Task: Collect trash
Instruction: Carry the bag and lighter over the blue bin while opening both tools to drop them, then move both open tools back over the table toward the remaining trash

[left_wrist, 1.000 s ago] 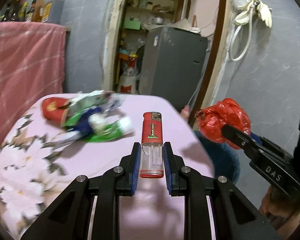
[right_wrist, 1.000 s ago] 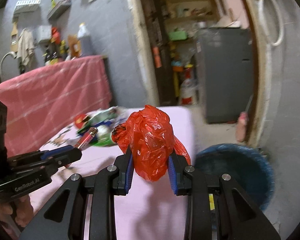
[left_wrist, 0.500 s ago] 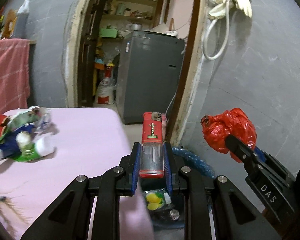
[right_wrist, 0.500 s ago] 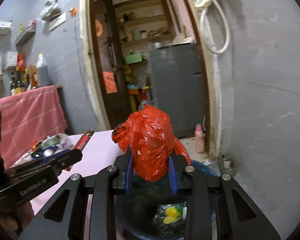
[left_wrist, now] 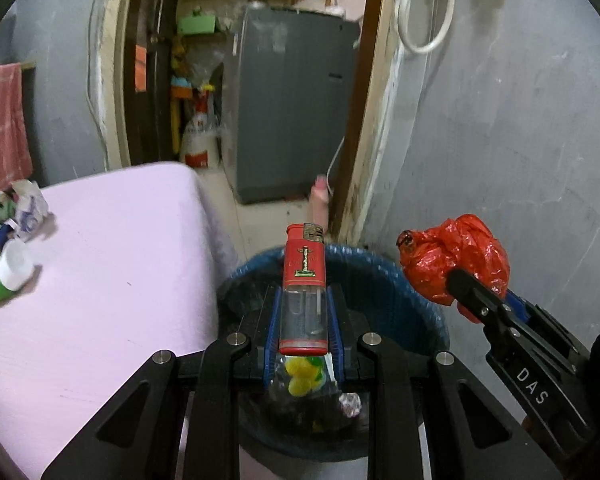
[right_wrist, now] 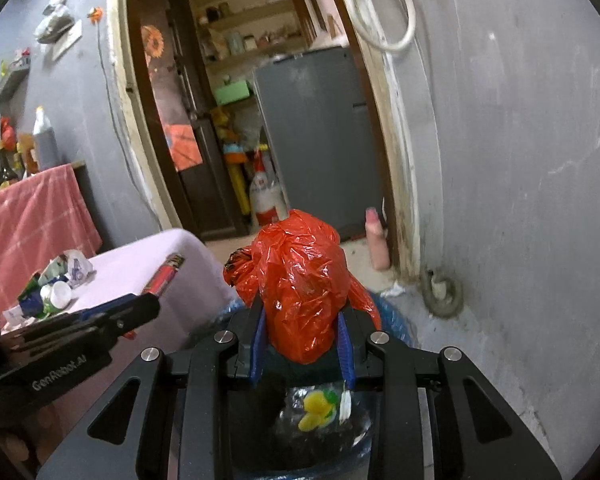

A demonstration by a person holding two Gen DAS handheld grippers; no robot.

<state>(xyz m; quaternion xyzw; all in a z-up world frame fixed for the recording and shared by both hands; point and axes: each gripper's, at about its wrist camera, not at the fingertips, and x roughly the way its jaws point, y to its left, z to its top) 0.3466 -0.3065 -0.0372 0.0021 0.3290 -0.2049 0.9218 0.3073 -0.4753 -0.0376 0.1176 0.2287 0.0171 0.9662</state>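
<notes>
My left gripper [left_wrist: 303, 312] is shut on a red-and-clear lighter [left_wrist: 304, 288], held upright over a blue bin [left_wrist: 388, 280] lined in black. Inside the bin lies a clear wrapper with yellow shapes [left_wrist: 300, 376]. My right gripper [right_wrist: 302, 332] is shut on a crumpled red plastic bag [right_wrist: 300, 284], also above the bin [right_wrist: 396, 320]. In the left wrist view the right gripper [left_wrist: 460, 280] and the red bag [left_wrist: 456, 260] hang at the bin's right side. The right wrist view shows the left gripper [right_wrist: 148, 300] and lighter [right_wrist: 166, 276] at left.
A pink-covered table [left_wrist: 100, 260] stands left of the bin, with a heap of crumpled packets and a white cup [left_wrist: 8, 256] on its far left. A grey wall [left_wrist: 500, 140] is close on the right. Beyond lie a doorway, a grey fridge [left_wrist: 292, 112] and a pink bottle [left_wrist: 320, 204].
Both grippers have swung right off the table and lowered over the blue bin, each keeping its load. The table litter has slid to the left edge of view.
</notes>
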